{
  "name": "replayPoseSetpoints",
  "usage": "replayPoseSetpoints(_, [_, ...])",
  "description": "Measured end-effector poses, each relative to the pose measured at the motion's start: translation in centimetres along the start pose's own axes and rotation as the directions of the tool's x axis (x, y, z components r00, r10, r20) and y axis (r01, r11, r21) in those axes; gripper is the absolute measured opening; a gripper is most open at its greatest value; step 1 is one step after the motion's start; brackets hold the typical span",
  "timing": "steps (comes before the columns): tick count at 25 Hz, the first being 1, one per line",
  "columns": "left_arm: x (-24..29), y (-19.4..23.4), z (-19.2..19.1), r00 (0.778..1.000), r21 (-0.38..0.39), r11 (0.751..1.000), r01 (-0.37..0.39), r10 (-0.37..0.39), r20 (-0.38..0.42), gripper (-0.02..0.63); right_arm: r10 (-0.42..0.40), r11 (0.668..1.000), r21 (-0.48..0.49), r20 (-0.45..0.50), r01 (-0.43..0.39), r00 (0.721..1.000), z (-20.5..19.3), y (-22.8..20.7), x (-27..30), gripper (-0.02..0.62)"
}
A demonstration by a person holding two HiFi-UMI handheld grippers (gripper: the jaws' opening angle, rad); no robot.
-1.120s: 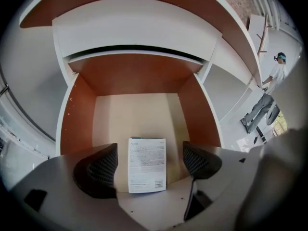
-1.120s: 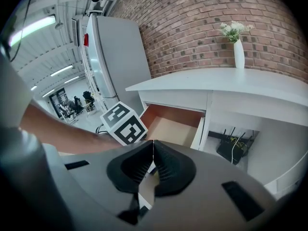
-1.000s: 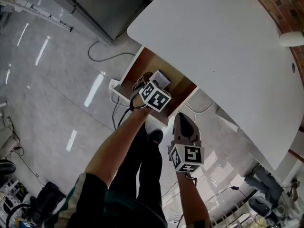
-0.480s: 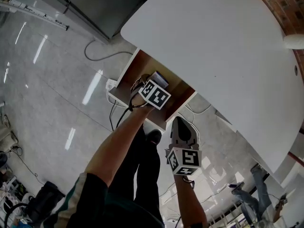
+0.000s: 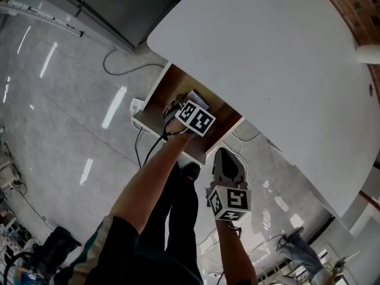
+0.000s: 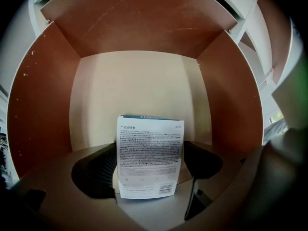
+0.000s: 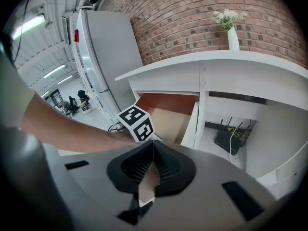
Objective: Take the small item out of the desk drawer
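The desk drawer (image 5: 155, 101) stands pulled out under the white desk top (image 5: 267, 58); its brown walls (image 6: 43, 105) and pale floor fill the left gripper view. My left gripper (image 6: 150, 163) is inside the drawer, shut on a small white box (image 6: 150, 155) with a blue top edge and fine print, held upright between the black pads. In the head view the box (image 5: 200, 98) peeks out beyond the left gripper's marker cube (image 5: 196, 119). My right gripper (image 5: 227, 159) hangs just outside the drawer's front right corner, shut, with nothing in it (image 7: 153, 150).
A white vase (image 7: 232, 30) stands on the desk by the brick wall. A router with cables (image 7: 230, 139) sits under the desk, right of the drawer. A grey cabinet (image 7: 103, 57) stands to the left. Cables (image 5: 122, 70) lie on the glossy floor, and a shoe (image 5: 191, 171) is below the drawer.
Almost nothing moved: the head view has shifted slightly, the left gripper stays in the drawer on the box, and the right gripper keeps its place beside it.
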State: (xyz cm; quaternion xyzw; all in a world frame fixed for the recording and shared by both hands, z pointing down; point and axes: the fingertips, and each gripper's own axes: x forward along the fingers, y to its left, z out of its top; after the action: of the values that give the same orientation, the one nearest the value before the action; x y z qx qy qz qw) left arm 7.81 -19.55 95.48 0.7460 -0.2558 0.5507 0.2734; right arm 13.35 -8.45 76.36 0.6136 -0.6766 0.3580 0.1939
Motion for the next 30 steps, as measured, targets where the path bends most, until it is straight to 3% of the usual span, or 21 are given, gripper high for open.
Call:
replayPoseSetpoints(14, [0.2,0.5,-0.2,0.999,0.014,0.999,-0.05,0.051,-0.014,0.433,-0.009,1.0,0.015,-0.006,0.009,1.0,-0.1,0.2,-0.2,0.025])
replayPoseSetpoints(30, [-6.9,0.1,1.8,0.992,0.001,0.998,-0.057,0.056,0.117,0.433,-0.004,1.0,-0.005,-0.016,0.004,1.0,1.6,1.0,-2.0,0.025])
